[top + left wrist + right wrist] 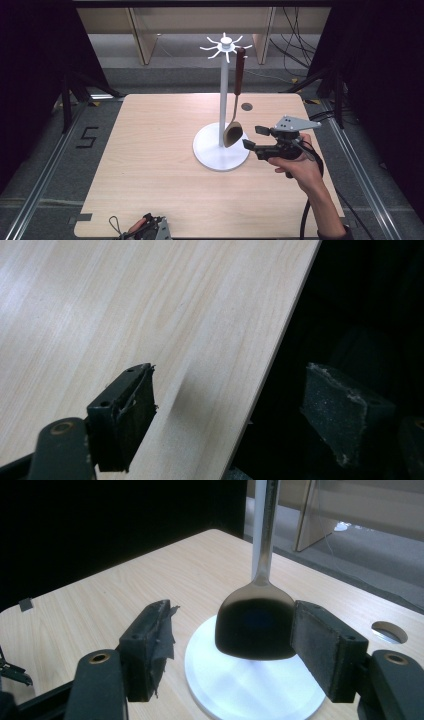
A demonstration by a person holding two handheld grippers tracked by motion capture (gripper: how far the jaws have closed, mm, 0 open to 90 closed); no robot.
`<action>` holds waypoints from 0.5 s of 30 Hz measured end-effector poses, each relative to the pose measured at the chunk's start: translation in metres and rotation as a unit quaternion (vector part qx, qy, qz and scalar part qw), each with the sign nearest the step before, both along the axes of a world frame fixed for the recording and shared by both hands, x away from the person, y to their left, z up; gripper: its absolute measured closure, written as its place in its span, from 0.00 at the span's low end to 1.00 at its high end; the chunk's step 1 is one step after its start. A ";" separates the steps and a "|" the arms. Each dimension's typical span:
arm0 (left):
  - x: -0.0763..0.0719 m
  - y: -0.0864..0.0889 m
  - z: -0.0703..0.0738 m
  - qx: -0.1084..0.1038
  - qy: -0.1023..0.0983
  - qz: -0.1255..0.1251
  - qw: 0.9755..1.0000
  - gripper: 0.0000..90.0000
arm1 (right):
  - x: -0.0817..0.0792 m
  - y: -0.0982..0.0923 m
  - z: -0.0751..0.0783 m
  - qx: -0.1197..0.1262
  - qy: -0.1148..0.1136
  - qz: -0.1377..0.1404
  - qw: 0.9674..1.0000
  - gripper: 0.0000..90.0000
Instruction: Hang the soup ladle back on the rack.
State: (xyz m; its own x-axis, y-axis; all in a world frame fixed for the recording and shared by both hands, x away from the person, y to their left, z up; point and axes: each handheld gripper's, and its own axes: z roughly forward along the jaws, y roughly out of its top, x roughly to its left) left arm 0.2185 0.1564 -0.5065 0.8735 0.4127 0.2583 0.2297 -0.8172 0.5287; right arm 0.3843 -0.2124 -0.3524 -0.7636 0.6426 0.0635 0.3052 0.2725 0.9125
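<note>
Hanging from a hook of the white rack (223, 100), the spatula (233, 132) dangles over the rack's round base, its blade between the parted jaws of the right gripper (254, 137), not clamped; the left gripper (150, 229) rests at the table (150, 150) near edge, jaws apart, nothing between them
</note>
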 end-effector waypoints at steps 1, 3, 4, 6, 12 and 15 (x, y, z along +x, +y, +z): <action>0.000 0.000 0.000 -0.001 0.001 0.001 1.000 0.23 | -0.001 0.000 0.000 -0.004 0.006 -0.001 1.000 0.38; 0.000 0.000 -0.001 -0.002 0.001 0.000 1.000 0.23 | 0.000 0.001 -0.002 -0.002 0.001 -0.003 1.000 0.38; 0.000 0.000 0.000 -0.001 0.001 0.000 1.000 0.23 | 0.000 0.001 -0.003 -0.003 0.003 0.004 1.000 0.38; 0.000 0.000 0.000 -0.001 0.000 -0.001 1.000 0.23 | 0.000 0.002 -0.004 -0.004 -0.001 0.002 1.000 0.37; 0.001 -0.001 -0.001 -0.007 0.006 -0.001 1.000 0.23 | 0.000 0.005 -0.010 -0.005 0.013 0.013 1.000 0.37; 0.001 -0.001 0.000 -0.005 0.005 -0.004 1.000 0.23 | -0.001 0.004 -0.013 -0.020 0.009 0.013 1.000 0.37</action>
State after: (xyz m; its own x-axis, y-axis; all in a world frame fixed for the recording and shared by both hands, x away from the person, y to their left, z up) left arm 0.2195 0.1558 -0.5069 0.8788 0.4089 0.2459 0.2291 -0.8136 0.5343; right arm 0.3836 -0.2081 -0.3658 -0.7796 0.6241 0.0528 0.3138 0.3162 0.8953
